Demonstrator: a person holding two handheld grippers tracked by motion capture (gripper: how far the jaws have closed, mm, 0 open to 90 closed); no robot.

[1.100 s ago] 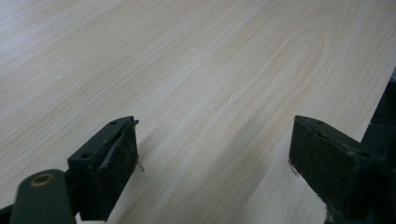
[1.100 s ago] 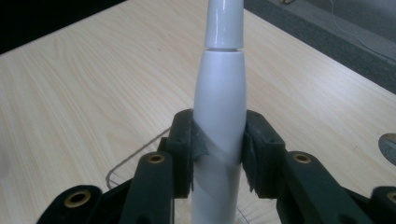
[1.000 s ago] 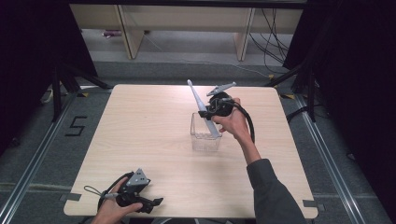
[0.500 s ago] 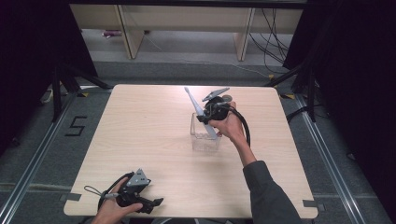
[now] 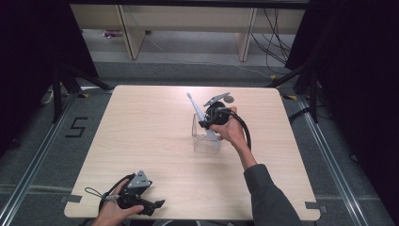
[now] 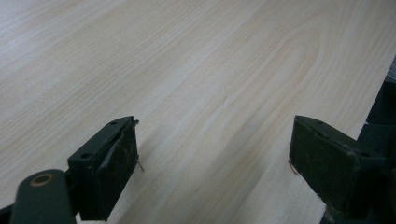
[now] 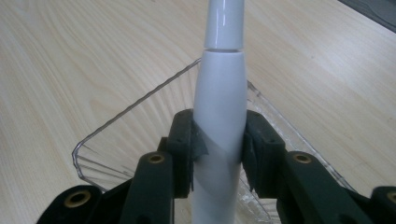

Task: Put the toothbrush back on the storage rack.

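A white electric toothbrush (image 7: pixel 219 102) is clamped between the pads of my right gripper (image 7: pixel 218 151), head pointing away from the camera. In the high view the toothbrush (image 5: pixel 198 113) slants up and to the left from my right gripper (image 5: pixel 212 123), with its lower end down in a clear plastic box (image 5: pixel 206 143) at mid-table. The box (image 7: pixel 116 140) lies right under the jaws in the right gripper view. My left gripper (image 5: pixel 151 206) rests at the table's near left edge in a hand; its jaws (image 6: pixel 212 163) stand wide apart over bare wood.
The light wooden table (image 5: pixel 141 127) carries just the clear box. A cable (image 5: pixel 244 129) loops from the right gripper along the forearm. Beyond the far edge stand wooden shelf legs (image 5: pixel 129 37) and floor cables. A floor marking "5" (image 5: pixel 76 127) lies to the left.
The right gripper has come down and slightly toward the near side with the toothbrush, bringing its lower end into the clear box. The left gripper has stayed put.
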